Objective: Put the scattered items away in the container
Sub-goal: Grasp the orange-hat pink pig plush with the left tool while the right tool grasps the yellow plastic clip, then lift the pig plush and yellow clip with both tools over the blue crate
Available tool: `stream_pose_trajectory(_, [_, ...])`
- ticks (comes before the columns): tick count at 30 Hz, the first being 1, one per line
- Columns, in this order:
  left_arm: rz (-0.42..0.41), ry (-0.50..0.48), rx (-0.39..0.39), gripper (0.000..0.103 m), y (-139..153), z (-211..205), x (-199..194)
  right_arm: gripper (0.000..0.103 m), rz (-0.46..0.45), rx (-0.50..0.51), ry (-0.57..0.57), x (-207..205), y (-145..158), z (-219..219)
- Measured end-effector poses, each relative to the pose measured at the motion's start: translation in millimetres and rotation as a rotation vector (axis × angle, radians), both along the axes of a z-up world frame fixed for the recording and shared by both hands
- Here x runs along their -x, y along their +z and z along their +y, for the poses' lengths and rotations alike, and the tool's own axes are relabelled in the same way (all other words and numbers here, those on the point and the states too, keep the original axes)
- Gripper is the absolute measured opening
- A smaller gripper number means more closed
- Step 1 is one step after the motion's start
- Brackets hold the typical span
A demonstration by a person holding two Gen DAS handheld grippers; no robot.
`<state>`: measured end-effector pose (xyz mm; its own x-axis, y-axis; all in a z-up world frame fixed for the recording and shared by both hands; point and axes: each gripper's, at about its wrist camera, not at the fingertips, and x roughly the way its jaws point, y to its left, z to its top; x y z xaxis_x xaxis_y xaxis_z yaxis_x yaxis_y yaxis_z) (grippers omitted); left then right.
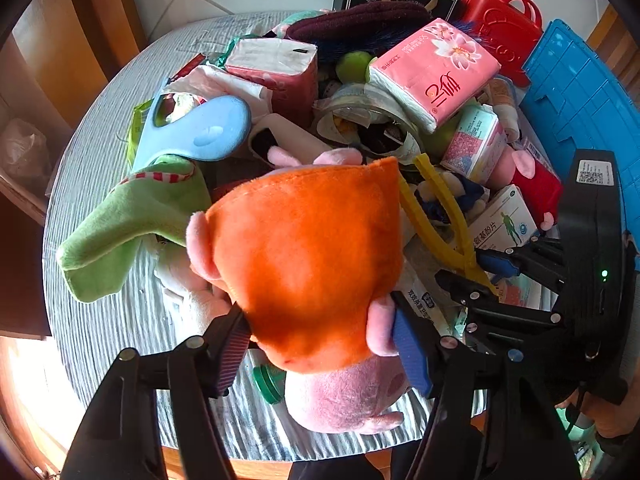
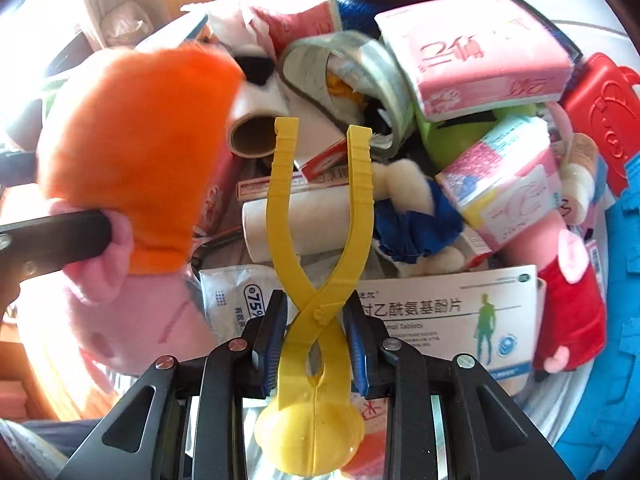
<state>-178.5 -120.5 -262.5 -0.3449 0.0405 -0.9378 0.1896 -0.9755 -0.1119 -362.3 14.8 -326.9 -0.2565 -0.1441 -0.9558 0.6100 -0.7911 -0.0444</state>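
A plush pig in an orange dress [image 1: 308, 256] hangs head-down over the pile, and my left gripper [image 1: 322, 344] is shut on it, one pad on the dress hem and the other on a pink arm. In the right wrist view the same plush pig [image 2: 136, 152] fills the left side, with a black left finger [image 2: 56, 240] against its arm. My right gripper [image 2: 316, 336] is shut on yellow plastic scissor tongs [image 2: 320, 240] just below their pivot. From the left wrist view, the right gripper [image 1: 492, 276] and the yellow tongs [image 1: 436, 208] show at the right.
The round striped table [image 1: 100, 320] carries a heap: pink tissue packs [image 1: 436, 68], a medicine box [image 2: 460, 312], a wipes packet [image 2: 236, 300], a green plush [image 1: 132, 220], a light blue sole-shaped piece [image 1: 200, 132] and a red case [image 1: 504, 28]. A blue plastic crate [image 1: 580, 92] stands at the right.
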Motion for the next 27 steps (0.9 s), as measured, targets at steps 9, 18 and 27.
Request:
stream_pose_trajectory(9, [-0.014, 0.024, -0.074, 0.027, -5, -1, 6, 0.028, 0.052, 0.051, -0.053, -3, 43, 24])
stream_pose_trajectory(18, [-0.076, 0.093, -0.198, 0.085, -30, -3, 19, 0.028, 0.071, 0.057, -0.086, -13, 49, 38])
stream_pose_trajectory(27, [-0.165, 0.109, -0.179, 0.096, -71, 12, 45, 0.028, 0.098, 0.044, -0.108, -8, 56, 50])
